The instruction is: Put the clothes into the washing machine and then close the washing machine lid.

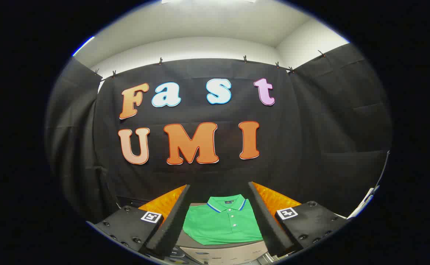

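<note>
The tool [220, 191] is held level with its two fingers [171, 221] spread wide apart, gripping nothing. Between them, a little lower and just ahead, lies a green polo shirt [222, 224], folded flat with its front upward. Its collar [226, 204] is trimmed with a blue and white stripe, and a short placket carries small white buttons down the middle of the chest. A tiny dark mark sits inside the neck, too small to read, and no brand or wording can be made out on the shirt. The shirt rests on a flat pale surface [222, 254], whose front edge shows just below the folded hem; whether that surface is a desk or the top of the washing machine cannot be told. Each finger mount bears a small square black-and-white marker [151, 216], a coded pattern and not readable text. Beyond the shirt hangs the black cloth wall [310, 129] of the booth, clipped along its upper edge, with a pale wall and ceiling [207, 25] above it.
</note>
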The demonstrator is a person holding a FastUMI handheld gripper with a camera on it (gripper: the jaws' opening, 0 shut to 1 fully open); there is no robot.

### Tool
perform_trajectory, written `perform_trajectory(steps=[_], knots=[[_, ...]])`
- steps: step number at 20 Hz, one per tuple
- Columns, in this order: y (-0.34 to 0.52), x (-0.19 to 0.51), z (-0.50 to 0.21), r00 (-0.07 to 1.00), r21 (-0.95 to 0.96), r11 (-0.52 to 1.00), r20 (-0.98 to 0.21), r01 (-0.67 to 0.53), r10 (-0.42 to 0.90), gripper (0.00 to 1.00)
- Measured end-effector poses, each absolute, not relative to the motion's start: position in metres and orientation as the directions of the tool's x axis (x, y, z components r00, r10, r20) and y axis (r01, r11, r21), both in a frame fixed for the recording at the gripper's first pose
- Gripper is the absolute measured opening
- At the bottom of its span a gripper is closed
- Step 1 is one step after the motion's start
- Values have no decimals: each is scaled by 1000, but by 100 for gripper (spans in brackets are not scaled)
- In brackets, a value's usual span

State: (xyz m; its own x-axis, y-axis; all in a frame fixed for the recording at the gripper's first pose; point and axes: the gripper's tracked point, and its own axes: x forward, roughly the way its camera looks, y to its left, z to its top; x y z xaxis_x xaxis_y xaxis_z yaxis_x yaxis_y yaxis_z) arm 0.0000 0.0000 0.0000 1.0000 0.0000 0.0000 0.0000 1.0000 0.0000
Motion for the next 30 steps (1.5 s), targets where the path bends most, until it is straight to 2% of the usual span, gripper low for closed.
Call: perform_trajectory(steps=[30], knots=[[0,28,-5,998,-41,999,-59,-26,23,97]])
